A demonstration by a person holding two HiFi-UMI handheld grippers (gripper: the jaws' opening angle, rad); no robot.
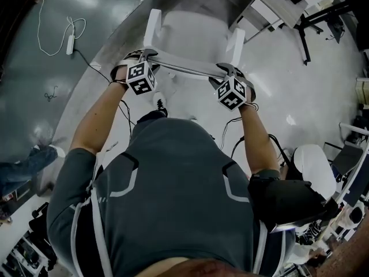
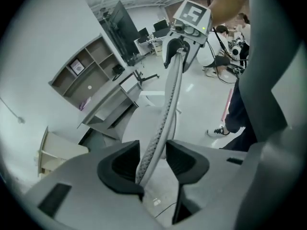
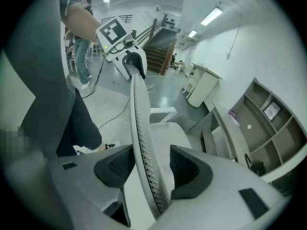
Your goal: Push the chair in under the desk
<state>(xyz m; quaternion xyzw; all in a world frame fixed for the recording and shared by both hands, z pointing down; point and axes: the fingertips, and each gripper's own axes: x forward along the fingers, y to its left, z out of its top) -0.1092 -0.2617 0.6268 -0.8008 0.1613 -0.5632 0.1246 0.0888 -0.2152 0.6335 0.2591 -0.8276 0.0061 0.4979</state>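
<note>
I stand behind the chair, which rests on the pale floor with its seat turned toward the desk, near it but not yet under it. The step in hand is, I think, taking hold of the backrest before the push. My left gripper and my right gripper sit over its top edge, one toward each end. In both gripper views the mesh edge runs between my fingers, but I see a gap beside it, so the fingers are released around the edge and not clenched on it. For the next move I should probably close on the edge, or simply lean on it, and press with both hands equally, so that the chair rolls straight and the armrests do not strike the desk. A shelf unit stands over the desk, and a power strip lies on the darker floor to the left.
</note>
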